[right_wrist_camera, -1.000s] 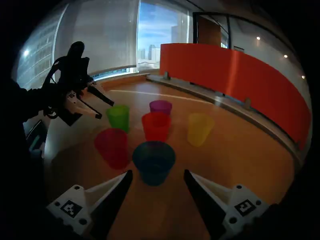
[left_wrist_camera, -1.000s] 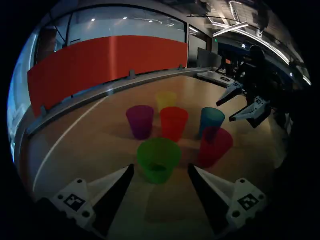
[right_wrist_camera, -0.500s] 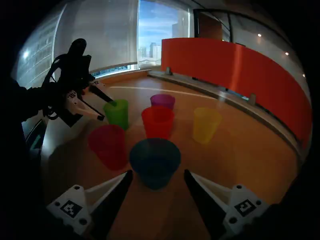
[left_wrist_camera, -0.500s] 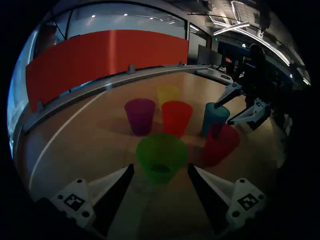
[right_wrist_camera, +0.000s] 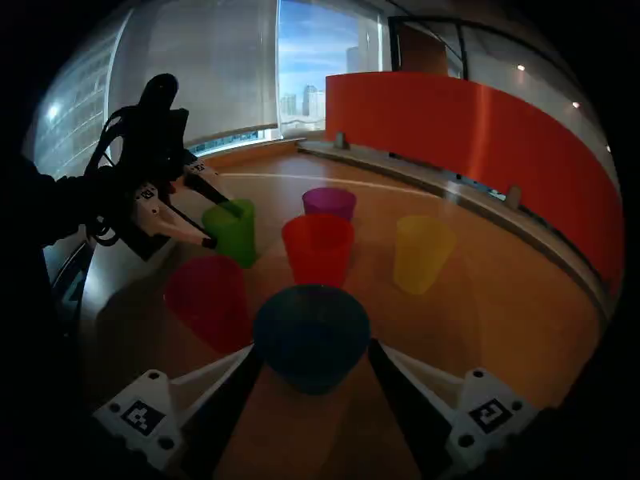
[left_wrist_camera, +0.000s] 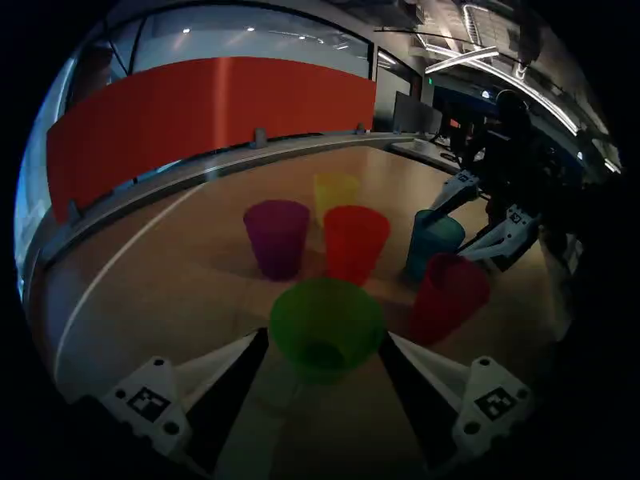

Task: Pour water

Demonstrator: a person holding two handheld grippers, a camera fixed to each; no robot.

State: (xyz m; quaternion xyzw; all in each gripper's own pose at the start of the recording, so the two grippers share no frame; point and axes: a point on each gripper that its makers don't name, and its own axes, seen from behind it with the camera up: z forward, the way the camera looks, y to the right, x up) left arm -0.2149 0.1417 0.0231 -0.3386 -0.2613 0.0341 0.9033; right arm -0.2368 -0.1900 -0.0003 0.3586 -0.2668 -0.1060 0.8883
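"So where could this one go wrong?" the desk asks.

"At the squeeze," the photographer says. "The left gripper (left_wrist_camera: 322, 340) has its jaws wide, 1 finger on either side of the green cup (left_wrist_camera: 326, 324), with the cup right out at the tips. The cup narrows toward its base and looks thin-walled. A bite taken that far forward could slip or buckle it, in my judgement. The red cup (left_wrist_camera: 446, 296) stands near at 3 o'clock and the orange cup (left_wrist_camera: 354, 240) at 12 o'clock, so a careless lift could knock either."

"And the other hand?"

"The right gripper (right_wrist_camera: 312, 350) also has its jaws wide and brackets the teal cup (right_wrist_camera: 312, 336). From there the red cup sits at 10 o'clock, close to 1 finger. Whether any finger touches a cup, I cannot tell."

"Which way do the cups point?"

"Both stand upright on the wooden table (left_wrist_camera: 160, 288) at the near edge of a 6-cup cluster, mouths up, long axis vertical, rims wider than bases. Whether either holds water, I cannot tell. An early tilt would put any water on the wood."
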